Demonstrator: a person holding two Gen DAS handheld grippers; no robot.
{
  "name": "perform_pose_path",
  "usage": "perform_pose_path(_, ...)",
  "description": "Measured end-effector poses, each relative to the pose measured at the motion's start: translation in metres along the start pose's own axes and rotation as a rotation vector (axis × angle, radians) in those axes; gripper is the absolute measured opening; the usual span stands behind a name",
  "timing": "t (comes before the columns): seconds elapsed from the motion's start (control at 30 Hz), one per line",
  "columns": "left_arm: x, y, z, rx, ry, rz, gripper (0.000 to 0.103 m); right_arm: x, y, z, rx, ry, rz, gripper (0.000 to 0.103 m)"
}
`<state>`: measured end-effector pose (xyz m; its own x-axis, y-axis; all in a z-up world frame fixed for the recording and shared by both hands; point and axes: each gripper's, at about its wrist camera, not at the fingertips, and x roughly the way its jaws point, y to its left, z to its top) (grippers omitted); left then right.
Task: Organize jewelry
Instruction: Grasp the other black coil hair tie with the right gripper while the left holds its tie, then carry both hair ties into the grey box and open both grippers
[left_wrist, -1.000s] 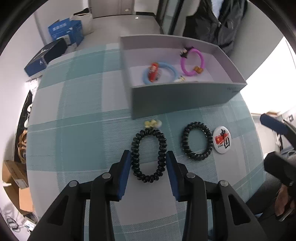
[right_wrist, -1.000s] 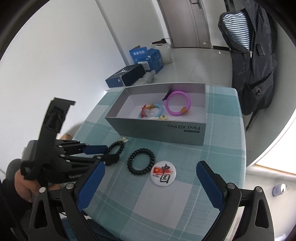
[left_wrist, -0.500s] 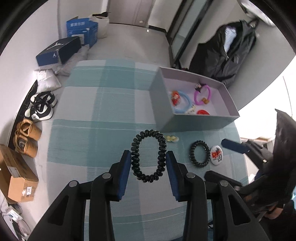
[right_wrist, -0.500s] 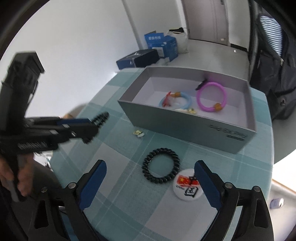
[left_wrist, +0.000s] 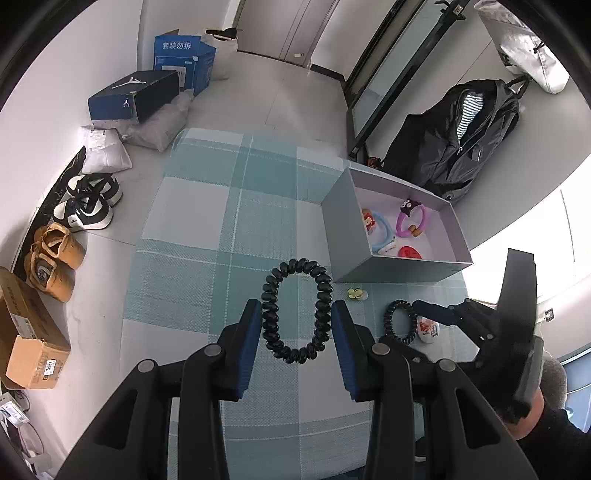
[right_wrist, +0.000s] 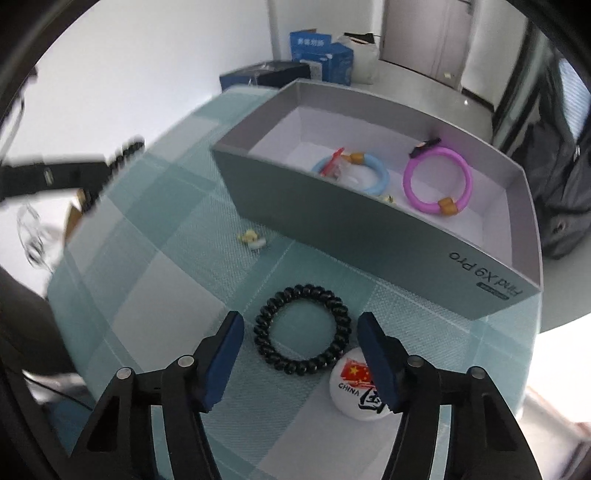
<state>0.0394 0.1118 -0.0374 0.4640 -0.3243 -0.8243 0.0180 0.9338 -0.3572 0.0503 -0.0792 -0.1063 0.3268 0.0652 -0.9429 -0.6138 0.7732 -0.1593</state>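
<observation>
My left gripper (left_wrist: 295, 332) is shut on a black spiral hair tie (left_wrist: 271, 317) and holds it high above the checked table (left_wrist: 207, 236). A grey open box (right_wrist: 332, 218) holds a blue ring (right_wrist: 376, 177) and a purple ring (right_wrist: 439, 179). A second black spiral hair tie (right_wrist: 302, 340) lies on the cloth between the fingers of my right gripper (right_wrist: 301, 336), which is open low over it. A round white China badge (right_wrist: 360, 387) lies right beside it. A small yellow charm (right_wrist: 253, 238) lies before the box.
The box (left_wrist: 391, 229) stands at the table's right side in the left wrist view. On the floor to the left are shoes (left_wrist: 85, 203) and cardboard boxes (left_wrist: 29, 332). A black jacket (left_wrist: 461, 136) hangs behind the table.
My left gripper has lifted the hair tie up and back from the table. My right gripper has dropped down and narrowed around the second hair tie.
</observation>
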Motion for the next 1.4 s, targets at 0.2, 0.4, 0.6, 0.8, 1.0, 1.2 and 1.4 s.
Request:
perform_pose_path(0.2, -0.004, 0.002, -0.001, -0.005, -0.004, -0.011, 0.033, 0.001, 0.005, -0.002, -0.002, 0.003, 0.02, 0.046)
perform_pose_path(0.4, -0.007, 0.003, -0.002, -0.009, -0.01, -0.009, 0.033, 0.0, 0.009, -0.002, -0.016, 0.001, 0.023, 0.04)
perform_pose_path(0.6, -0.007, 0.001, -0.003, -0.007, -0.009, -0.006, 0.033, -0.005, 0.007, 0.001, 0.021, -0.009, 0.078, 0.039)
perform_pose_path(0.8, -0.007, -0.001, -0.002, 0.001, -0.007, -0.004, 0.033, -0.013, 0.0, -0.002, 0.083, -0.027, 0.163, 0.037)
perform_pose_path(1.0, -0.007, -0.009, 0.004, 0.028, -0.031, 0.012, 0.033, -0.028, -0.012, -0.005, 0.174, -0.08, 0.262, 0.037)
perform_pose_path(1.2, -0.007, -0.019, 0.006, 0.027, -0.049, -0.004, 0.033, -0.055, -0.025, -0.011, 0.225, -0.158, 0.327, 0.037)
perform_pose_path(1.4, -0.007, -0.038, 0.012, 0.057, -0.062, -0.016, 0.033, -0.078, -0.037, -0.012, 0.249, -0.235, 0.36, 0.037)
